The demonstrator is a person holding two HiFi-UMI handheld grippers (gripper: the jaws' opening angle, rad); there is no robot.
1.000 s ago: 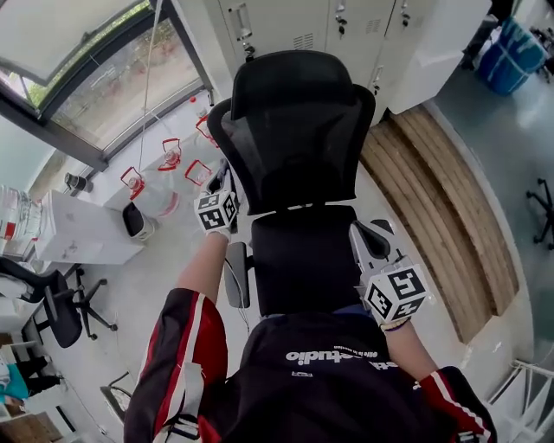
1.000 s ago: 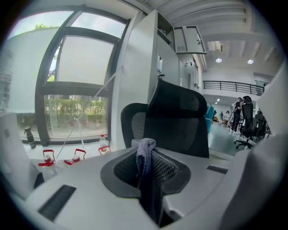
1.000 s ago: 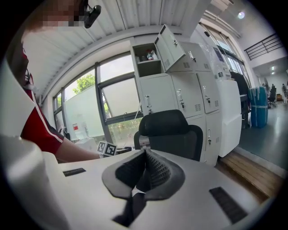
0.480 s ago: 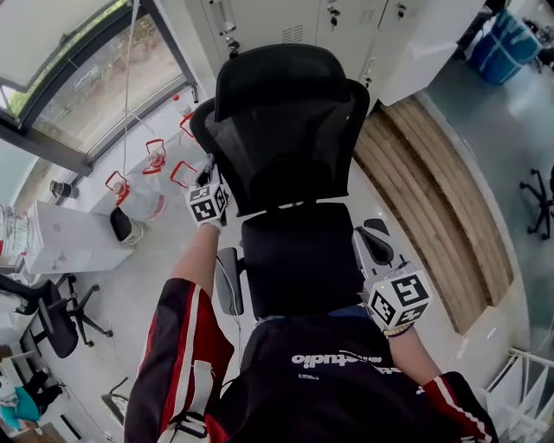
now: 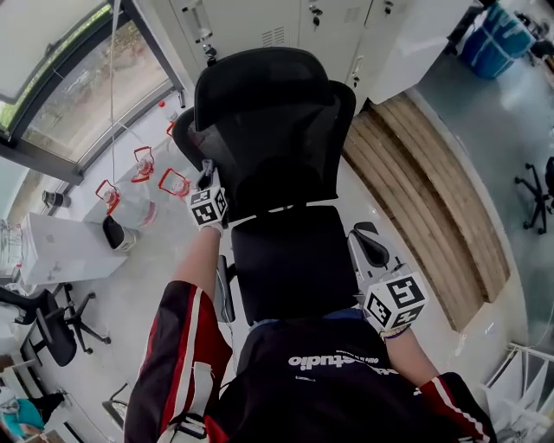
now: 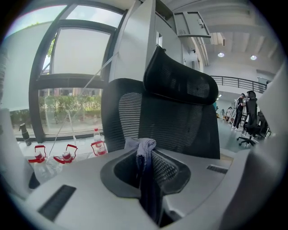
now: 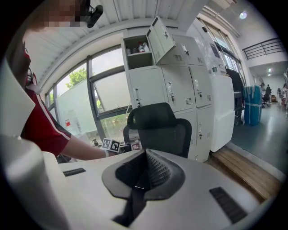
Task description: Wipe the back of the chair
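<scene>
Chair [image 5: 277, 147] sits dead centre in the head view, with its mesh back [image 5: 286, 164] facing the person and the headrest [image 5: 260, 82] above it at 12 o'clock. The left gripper [image 6: 145, 155] is clenched on a bunched cloth [image 6: 144, 146], greyish with a tuft poking out the top; it's up at the 9 o'clock edge of the back, though I can't tell if the cloth actually touches the mesh. The right gripper [image 7: 144, 168] is closed on nothing, low at 4 o'clock by the armrest [image 5: 374, 248].

Handling guess: the cloth is soft and limp, so it'll drag and fold rather than slide flat; pinched in a wad like this is probably the best hold. The mesh looks springy and should give under pressure, while the frame rim is stiff. An office chair like this likely swivels or rolls off when pushed, so I'd brace it at the armrest or rim with the free gripper.

Around it: red-handled jugs [image 5: 143, 169] on the floor at 9 to 10 o'clock, close to the wiping side; window [image 5: 78, 86] at 10; lockers [image 5: 286, 26] right behind at 12; planks [image 5: 424, 182] at 3. The lockers leave little room behind the chair, and the jugs are what a wide sweep could knock.
</scene>
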